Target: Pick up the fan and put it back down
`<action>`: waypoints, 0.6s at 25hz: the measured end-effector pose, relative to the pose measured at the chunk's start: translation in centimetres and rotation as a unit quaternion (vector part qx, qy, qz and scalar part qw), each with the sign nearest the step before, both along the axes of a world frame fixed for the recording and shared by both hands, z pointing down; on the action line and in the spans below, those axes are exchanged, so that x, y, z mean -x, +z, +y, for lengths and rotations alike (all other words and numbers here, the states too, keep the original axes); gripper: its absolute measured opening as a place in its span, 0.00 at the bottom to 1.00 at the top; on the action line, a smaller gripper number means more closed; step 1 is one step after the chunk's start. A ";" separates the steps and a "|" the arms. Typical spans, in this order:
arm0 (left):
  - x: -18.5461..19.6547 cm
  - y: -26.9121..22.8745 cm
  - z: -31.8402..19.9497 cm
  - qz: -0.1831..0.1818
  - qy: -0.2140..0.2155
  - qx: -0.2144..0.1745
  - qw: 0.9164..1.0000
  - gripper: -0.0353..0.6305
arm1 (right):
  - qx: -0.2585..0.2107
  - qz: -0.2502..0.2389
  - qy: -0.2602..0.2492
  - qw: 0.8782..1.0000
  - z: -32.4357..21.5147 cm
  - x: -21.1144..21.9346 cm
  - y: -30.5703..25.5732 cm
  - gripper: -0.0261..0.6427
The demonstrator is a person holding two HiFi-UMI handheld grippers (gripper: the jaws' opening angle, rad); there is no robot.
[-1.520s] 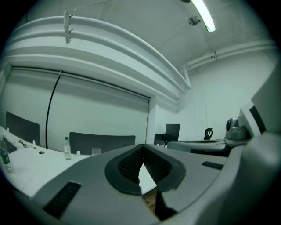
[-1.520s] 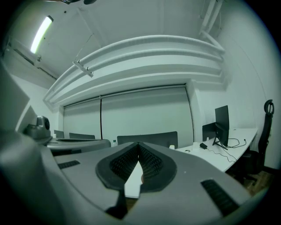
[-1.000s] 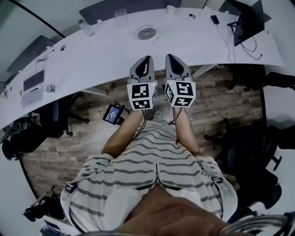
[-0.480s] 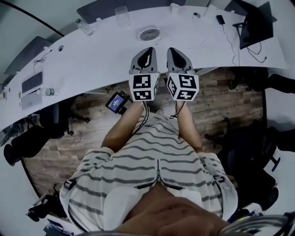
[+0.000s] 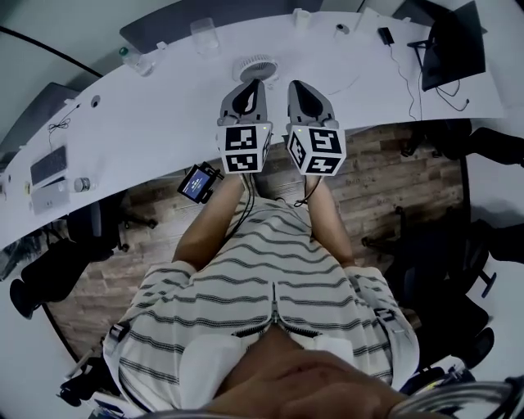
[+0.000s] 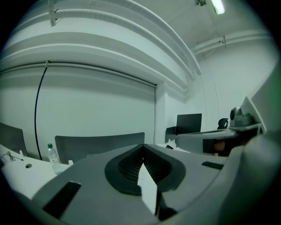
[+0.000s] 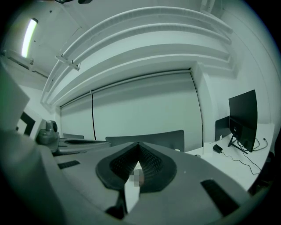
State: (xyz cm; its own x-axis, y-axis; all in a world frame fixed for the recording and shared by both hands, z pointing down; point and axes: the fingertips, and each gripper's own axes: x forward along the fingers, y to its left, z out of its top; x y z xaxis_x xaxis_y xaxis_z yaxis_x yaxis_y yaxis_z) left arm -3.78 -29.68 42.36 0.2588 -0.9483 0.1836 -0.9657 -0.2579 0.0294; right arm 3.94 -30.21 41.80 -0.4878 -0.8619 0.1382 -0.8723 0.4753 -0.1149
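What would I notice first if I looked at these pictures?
The left gripper and right gripper, side by side in the middle, each carrying a black-and-white patterned cube. Just past them sits a small round fan on the long white table.

Office: long curved white desk [image 5: 147, 114] over wood floor [image 5: 393, 188].
Dark chairs [image 5: 446, 270] around, monitor [image 5: 449, 39] at desk's right end, tube light [image 6: 217, 6] overhead, plain walls [image 6: 96, 105].

A monitor [image 5: 449, 41] and what may be a keyboard [image 5: 49, 166] sit on the white desk [image 5: 147, 123].
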 end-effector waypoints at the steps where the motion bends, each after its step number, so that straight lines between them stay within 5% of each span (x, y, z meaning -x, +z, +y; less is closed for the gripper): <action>1: 0.1 0.3 -0.4 -0.002 0.004 0.002 1.000 0.06 | 0.001 0.001 0.001 1.000 -0.4 0.0 0.1 0.06; 15: 2.5 6.3 -5.3 -0.079 0.060 0.063 0.993 0.07 | 0.015 0.009 0.004 1.000 -2.6 1.2 1.8 0.06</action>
